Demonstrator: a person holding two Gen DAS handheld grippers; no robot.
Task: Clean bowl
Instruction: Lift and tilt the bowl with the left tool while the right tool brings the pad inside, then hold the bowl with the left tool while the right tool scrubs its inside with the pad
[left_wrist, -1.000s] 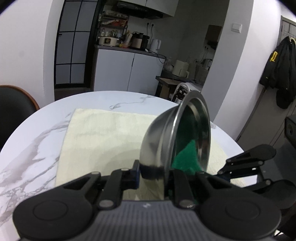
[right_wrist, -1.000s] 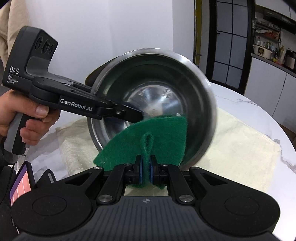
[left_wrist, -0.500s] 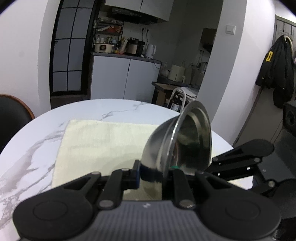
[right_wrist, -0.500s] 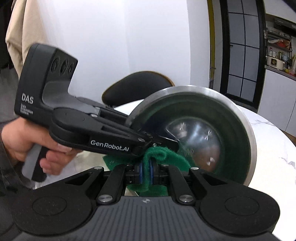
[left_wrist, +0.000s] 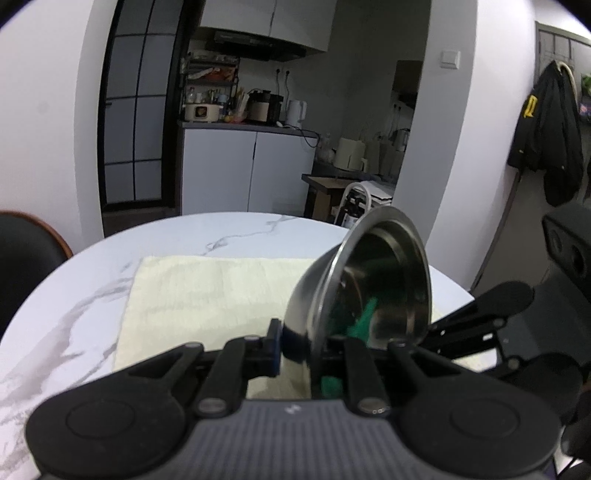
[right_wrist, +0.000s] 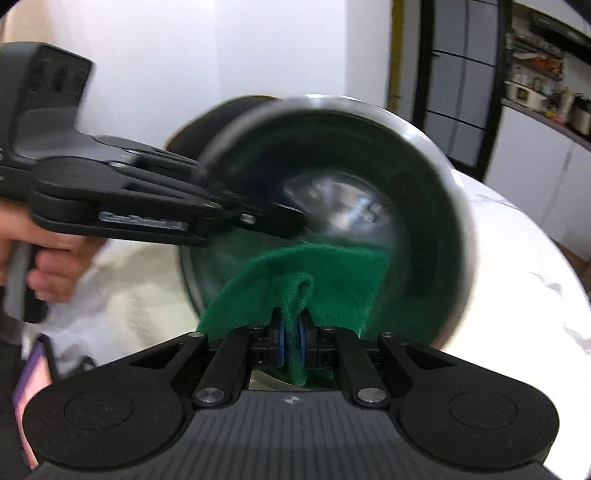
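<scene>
Left wrist view. Left gripper (left_wrist: 301, 350) clamped on the wall of the steel bowl (left_wrist: 354, 291): one blue-padded finger (left_wrist: 274, 349) against the outer wall at 9 o'clock of the rim, the other finger inside. Bowl held tipped on edge, mouth facing 3 o'clock, above the cream towel (left_wrist: 207, 295) spread on the white marble table (left_wrist: 74, 295). Green scouring pad (left_wrist: 364, 319) visible inside the bowl near the lower wall, more green below the rim at 6 o'clock. Right gripper's black linkage entering frame at 3 to 4 o'clock, just beside the bowl mouth; its fingertips hidden from here. Dark chair back at 9 o'clock of frame. Black jacket hanging at 2 o'clock. Kitchen counter with appliances at 12 o'clock.

Right wrist view (motion-blurred). Right gripper (right_wrist: 292, 341) closed on a folded ridge of the green scouring pad (right_wrist: 325, 280); rest of pad spread against the lower inner wall of the bowl (right_wrist: 369, 177). Bowl mouth facing the camera. Left gripper (right_wrist: 273, 221) reaching in from 9 o'clock, gripping the bowl rim on that side; hand (right_wrist: 55, 266) on its handle at 9 o'clock. Towel (right_wrist: 140, 295) below the bowl at 8 o'clock, table (right_wrist: 517, 288) at 3 o'clock.
</scene>
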